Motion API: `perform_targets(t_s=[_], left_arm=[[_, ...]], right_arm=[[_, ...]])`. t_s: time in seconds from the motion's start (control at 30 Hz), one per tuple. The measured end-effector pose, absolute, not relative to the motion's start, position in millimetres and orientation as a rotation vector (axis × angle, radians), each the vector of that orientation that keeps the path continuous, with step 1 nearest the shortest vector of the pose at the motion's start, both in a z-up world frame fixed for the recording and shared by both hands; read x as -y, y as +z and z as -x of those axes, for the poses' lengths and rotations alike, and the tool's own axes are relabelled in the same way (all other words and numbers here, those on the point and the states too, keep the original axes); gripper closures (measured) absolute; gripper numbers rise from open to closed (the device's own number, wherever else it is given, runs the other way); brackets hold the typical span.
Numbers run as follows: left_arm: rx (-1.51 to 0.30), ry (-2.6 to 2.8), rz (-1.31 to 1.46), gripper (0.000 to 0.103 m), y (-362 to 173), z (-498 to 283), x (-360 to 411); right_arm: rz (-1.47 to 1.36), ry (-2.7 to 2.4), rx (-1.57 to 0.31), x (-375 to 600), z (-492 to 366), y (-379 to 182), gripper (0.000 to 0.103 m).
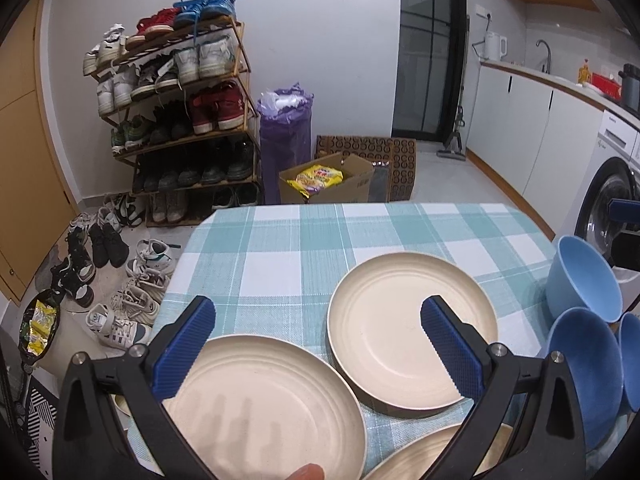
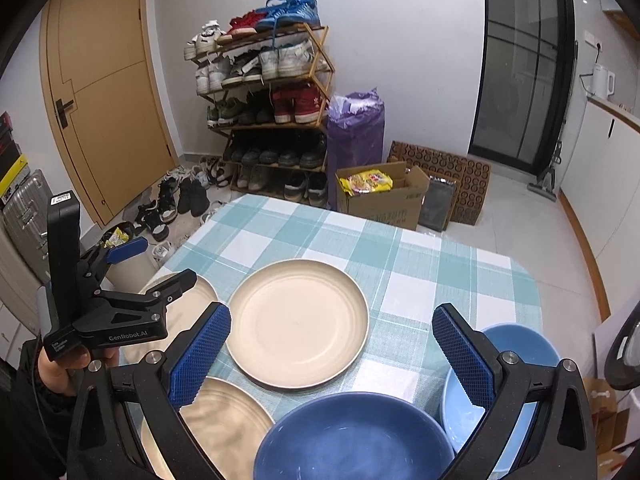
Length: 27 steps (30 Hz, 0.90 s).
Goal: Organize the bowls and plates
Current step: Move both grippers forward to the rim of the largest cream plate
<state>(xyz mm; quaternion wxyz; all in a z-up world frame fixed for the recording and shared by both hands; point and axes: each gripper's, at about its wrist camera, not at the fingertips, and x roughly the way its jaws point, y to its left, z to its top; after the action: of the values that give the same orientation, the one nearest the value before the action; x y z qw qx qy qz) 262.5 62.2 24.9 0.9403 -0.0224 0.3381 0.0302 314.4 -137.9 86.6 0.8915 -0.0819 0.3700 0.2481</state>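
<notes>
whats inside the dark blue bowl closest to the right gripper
Nothing shows inside the dark blue bowl: its visible inner surface is bare. The nearest part of the bowl is cut off by the frame edge, so that portion cannot be checked.

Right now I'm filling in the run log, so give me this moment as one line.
left gripper: open, above plates | right gripper: open, above bowls | three cream plates unstacked | blue bowls unstacked | nothing held

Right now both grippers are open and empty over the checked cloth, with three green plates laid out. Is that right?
Not quite: the plates are cream, not green, as the right wrist view shows. The rest holds: left gripper and right gripper are open and empty over the checked cloth.
</notes>
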Motion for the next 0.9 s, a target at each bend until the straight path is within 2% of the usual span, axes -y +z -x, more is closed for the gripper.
perform_targets(t_s=[0.47,0.9], left_arm=[[-0.829,0.005,0.062,0.002,-8.6,-294.8,-64.0],[-0.853,-0.019,0.059,0.005,-20.1,-308.1,-60.9]], right_arm=[[0.197,0.532,-0.892,122.4,-358.2,54.0,0.0],[0.192,0.524,-0.982,116.3,-384.1,21.3,0.001]])
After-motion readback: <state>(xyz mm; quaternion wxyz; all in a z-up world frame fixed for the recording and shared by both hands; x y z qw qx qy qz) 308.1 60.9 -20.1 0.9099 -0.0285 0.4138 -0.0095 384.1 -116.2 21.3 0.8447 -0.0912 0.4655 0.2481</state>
